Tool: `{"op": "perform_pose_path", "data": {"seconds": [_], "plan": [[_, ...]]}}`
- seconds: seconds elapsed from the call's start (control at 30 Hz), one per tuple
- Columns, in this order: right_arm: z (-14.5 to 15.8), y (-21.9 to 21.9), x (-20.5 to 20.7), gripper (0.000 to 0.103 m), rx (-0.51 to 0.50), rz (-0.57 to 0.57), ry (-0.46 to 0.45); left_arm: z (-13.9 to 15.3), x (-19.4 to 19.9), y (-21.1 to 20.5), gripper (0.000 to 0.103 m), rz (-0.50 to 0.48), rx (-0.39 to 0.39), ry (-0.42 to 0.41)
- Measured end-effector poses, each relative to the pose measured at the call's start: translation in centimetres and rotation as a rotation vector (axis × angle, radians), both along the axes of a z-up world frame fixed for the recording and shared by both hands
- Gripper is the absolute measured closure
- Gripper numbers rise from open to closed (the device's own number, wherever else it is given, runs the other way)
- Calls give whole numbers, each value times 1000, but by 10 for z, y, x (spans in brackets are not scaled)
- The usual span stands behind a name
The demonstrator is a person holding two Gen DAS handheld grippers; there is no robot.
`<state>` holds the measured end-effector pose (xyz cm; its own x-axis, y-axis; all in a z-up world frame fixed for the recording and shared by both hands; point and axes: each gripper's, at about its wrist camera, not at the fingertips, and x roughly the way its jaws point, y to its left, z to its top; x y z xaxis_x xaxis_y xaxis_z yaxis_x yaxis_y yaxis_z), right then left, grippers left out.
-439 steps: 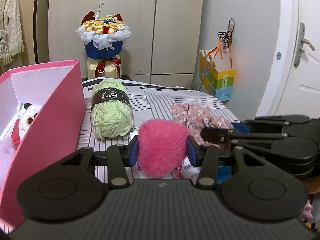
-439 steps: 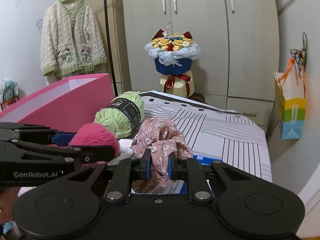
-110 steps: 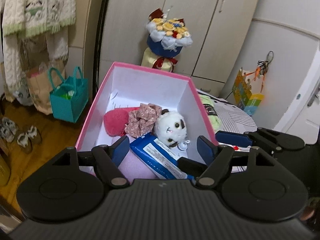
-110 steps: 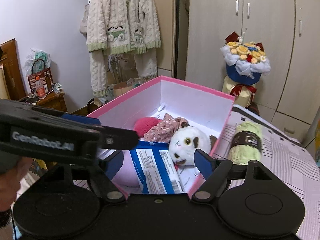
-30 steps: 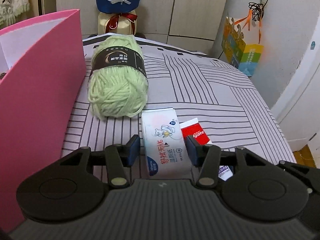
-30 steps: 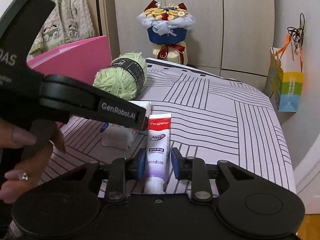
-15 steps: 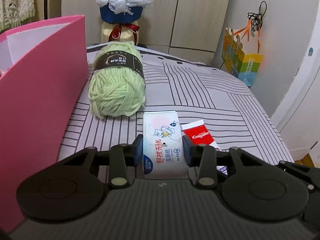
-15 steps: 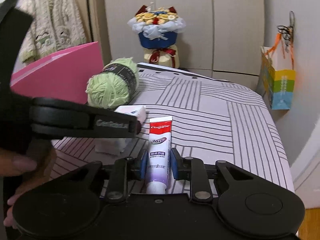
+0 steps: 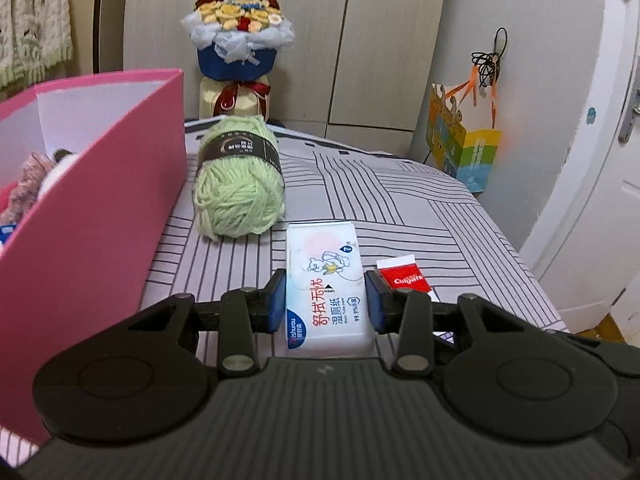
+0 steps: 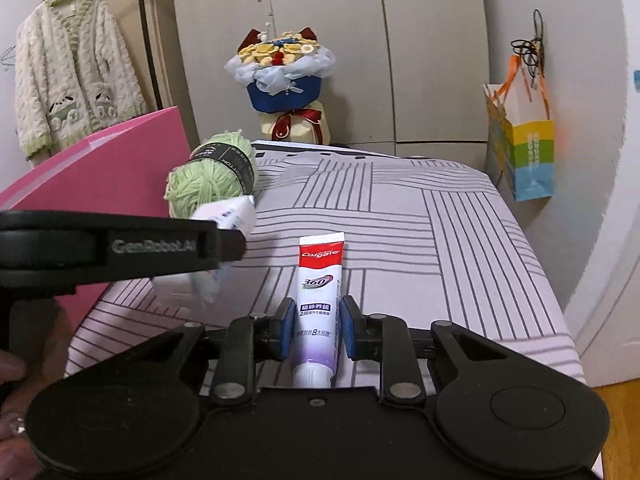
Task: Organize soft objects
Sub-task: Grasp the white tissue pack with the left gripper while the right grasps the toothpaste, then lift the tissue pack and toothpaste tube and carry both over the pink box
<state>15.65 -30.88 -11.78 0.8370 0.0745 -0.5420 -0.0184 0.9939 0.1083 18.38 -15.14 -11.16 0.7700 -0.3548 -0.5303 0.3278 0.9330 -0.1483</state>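
Note:
My left gripper (image 9: 326, 300) is shut on a white wet-wipes pack (image 9: 326, 280) and holds it above the striped bedspread; the pack also shows in the right wrist view (image 10: 224, 216). My right gripper (image 10: 318, 326) is shut on a red-and-white Colgate toothpaste tube (image 10: 320, 280), whose red end shows in the left wrist view (image 9: 402, 278). A green yarn ball (image 9: 238, 182) with a black band lies on the bedspread beside the pink box (image 9: 92, 216). Soft items lie inside the box, mostly hidden.
The striped bedspread (image 10: 420, 232) stretches ahead to its far and right edges. A flower bouquet (image 10: 282, 76) stands behind the bed by grey wardrobes. A colourful paper bag (image 10: 524, 148) hangs on the right wall. A cardigan (image 10: 68, 68) hangs at left.
Both grippers have lifted a little with their loads: the wipes pack now hangs off the bedspread and tilts, and the toothpaste tube rises with the right gripper.

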Motion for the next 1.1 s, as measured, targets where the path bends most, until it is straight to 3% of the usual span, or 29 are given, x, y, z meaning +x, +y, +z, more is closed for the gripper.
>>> {"op": "perform_pose_path", "data": {"seconds": [0.3,0.53,0.7,0.83,1.1], "plan": [[3,5,-24,75,-16,-3,-13,8,-35,18,64,-71,-38,-10],[11,13,-43,75,-46,13,-23,13,-54,27,64,-138,-64,30],[23,23,-58,75,-200,55,-35,20,-73,36,64,-151,-36,8],[34,24,-71,75,-275,105,-30,23,-81,50,64,-184,-61,51],[59,33,-96,75,-304,189,-35,26,-96,74,64,-250,-92,144]]}}
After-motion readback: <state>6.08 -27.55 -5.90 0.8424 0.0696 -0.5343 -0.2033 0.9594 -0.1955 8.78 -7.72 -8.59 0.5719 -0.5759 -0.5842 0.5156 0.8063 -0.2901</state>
